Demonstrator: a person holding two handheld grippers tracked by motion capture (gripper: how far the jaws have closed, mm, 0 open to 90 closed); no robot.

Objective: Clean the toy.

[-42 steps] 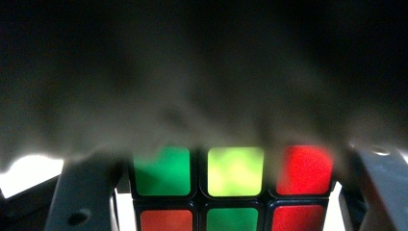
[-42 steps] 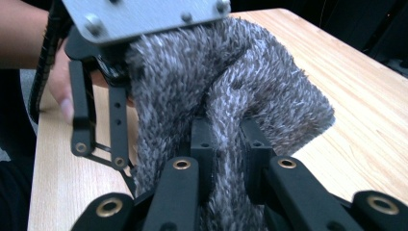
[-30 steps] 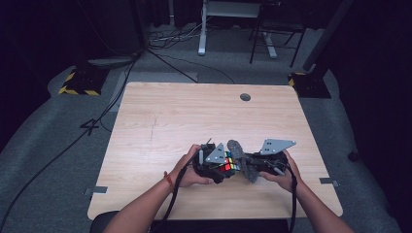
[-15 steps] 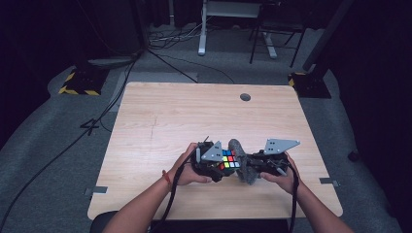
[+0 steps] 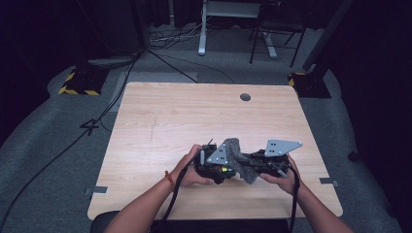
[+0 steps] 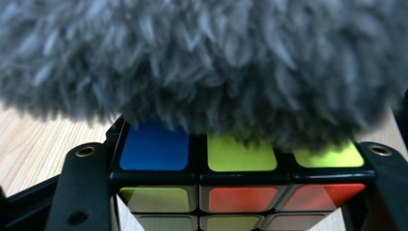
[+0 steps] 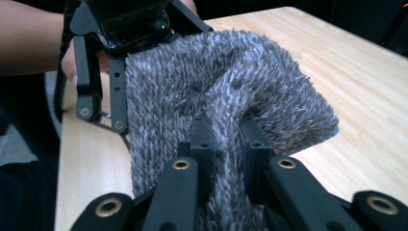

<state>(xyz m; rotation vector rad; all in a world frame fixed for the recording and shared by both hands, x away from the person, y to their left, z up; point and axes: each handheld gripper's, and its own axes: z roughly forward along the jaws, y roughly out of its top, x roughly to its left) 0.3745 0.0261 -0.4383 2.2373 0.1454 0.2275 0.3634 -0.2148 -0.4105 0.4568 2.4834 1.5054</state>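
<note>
Left gripper view: left gripper [image 6: 231, 192] jaws clamp the puzzle cube [image 6: 235, 178].
Right gripper [image 7: 226, 144] pinches grey fuzzy cloth [image 7: 226, 86], draped on the cube's top, near desk [image 5: 194, 111] front edge.

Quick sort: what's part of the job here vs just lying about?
In the job:
- colourful puzzle cube, clamped in the left gripper
- fluffy grey cloth, pinched by the right gripper, laid over the cube

Lying about:
- light wooden table, only the work surface
- black cables on the floor
- white desk leg behind
</note>
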